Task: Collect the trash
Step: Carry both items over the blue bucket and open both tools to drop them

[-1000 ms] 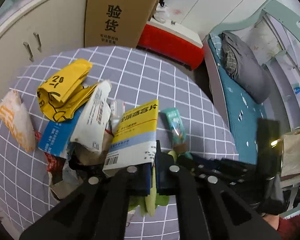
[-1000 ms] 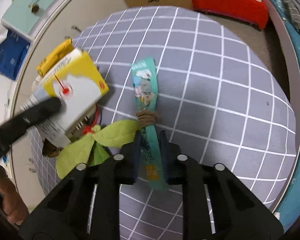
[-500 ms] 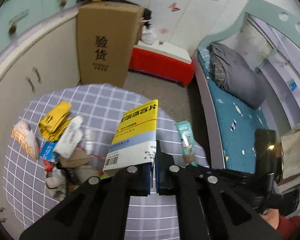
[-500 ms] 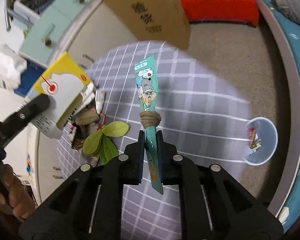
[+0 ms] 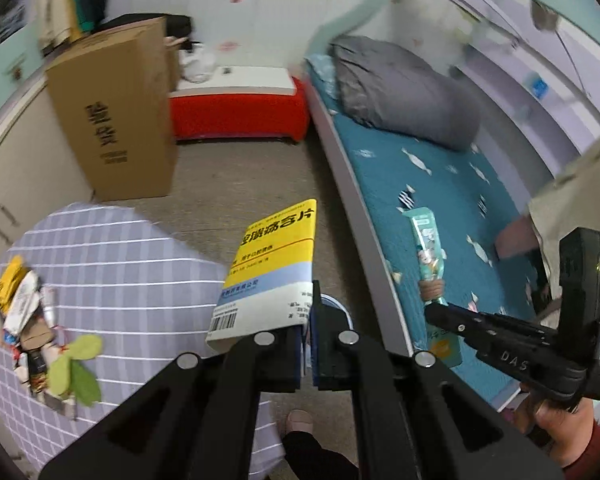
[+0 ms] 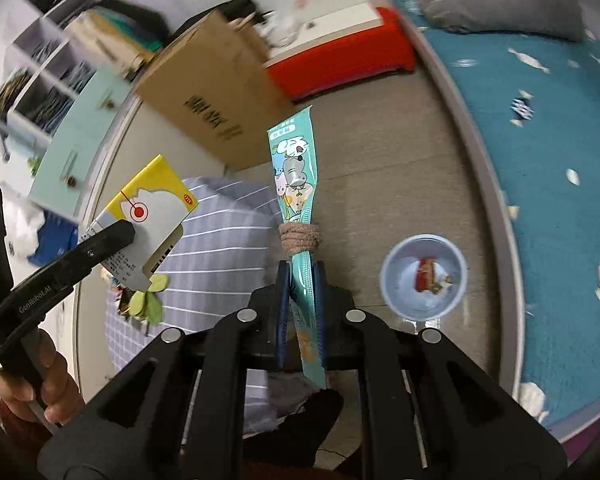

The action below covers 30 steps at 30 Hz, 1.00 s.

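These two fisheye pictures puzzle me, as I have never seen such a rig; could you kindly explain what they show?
There is no robot: a person holds a two-finger gripper in each hand, each with a camera looking along its fingers. One picture is from the left gripper, shut on a yellow and white box. The other is from the right gripper, shut on a teal snack wrapper tied with a brown band. Each view also catches the other tool from the side. Both are raised off the checked table, where a trash pile and green leaves remain. On the floor stands a pale blue bin holding some scraps.
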Motion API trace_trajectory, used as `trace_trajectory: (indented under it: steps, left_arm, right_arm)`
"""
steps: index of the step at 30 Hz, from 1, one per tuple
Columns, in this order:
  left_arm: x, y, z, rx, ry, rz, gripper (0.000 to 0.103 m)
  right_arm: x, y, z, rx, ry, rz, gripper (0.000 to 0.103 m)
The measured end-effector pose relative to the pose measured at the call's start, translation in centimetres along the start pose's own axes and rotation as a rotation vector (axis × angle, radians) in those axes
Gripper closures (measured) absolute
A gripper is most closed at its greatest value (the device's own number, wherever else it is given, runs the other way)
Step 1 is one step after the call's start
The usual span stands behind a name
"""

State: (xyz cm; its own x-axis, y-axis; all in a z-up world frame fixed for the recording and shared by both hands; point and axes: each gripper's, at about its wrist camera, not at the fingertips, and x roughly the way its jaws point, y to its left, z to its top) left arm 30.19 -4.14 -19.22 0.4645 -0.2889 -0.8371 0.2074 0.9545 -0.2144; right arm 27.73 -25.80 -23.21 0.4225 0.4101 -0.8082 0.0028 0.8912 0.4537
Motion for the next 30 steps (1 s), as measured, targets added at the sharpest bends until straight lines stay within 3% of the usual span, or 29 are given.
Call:
trace_trajectory:
  steps: [5, 15, 16, 17, 18, 30]
  left_arm:
    - [1.8, -4.8, 0.3, 0.054, 0.025, -0.014, 0.100]
    - [3.5, -9.3, 1.4, 0.107, 0.049, 0.014, 0.100]
    - [3.7, -9.6, 1.5, 0.110, 0.052, 0.020, 0.100]
    - [3.9, -9.8, 1.6, 0.112, 0.056, 0.023, 0.100]
    - [4.1, -10.0, 1.7, 0.118, 0.060, 0.027, 0.100]
    - [5.2, -12.2, 2.4, 0.175, 0.079, 0.038, 0.099]
  right_arm:
    - [-2.4, -4.5, 0.1, 0.038, -0.021, -0.011, 0.091]
    - [-2.5, -6.9, 1.5, 0.054, -0.055, 0.020, 0.086]
    - [-2.1, -7.0, 1.8, 0.047, -0.061, 0.015, 0.081]
    - [-2.0, -7.4, 1.9, 0.048, -0.066, 0.007, 0.048]
    - [-1.8, -7.6, 2.0, 0.058, -0.068, -0.001, 0.025]
    - [-4.3, -8.4, 2.3, 0.056, -0.137, -0.028, 0.025]
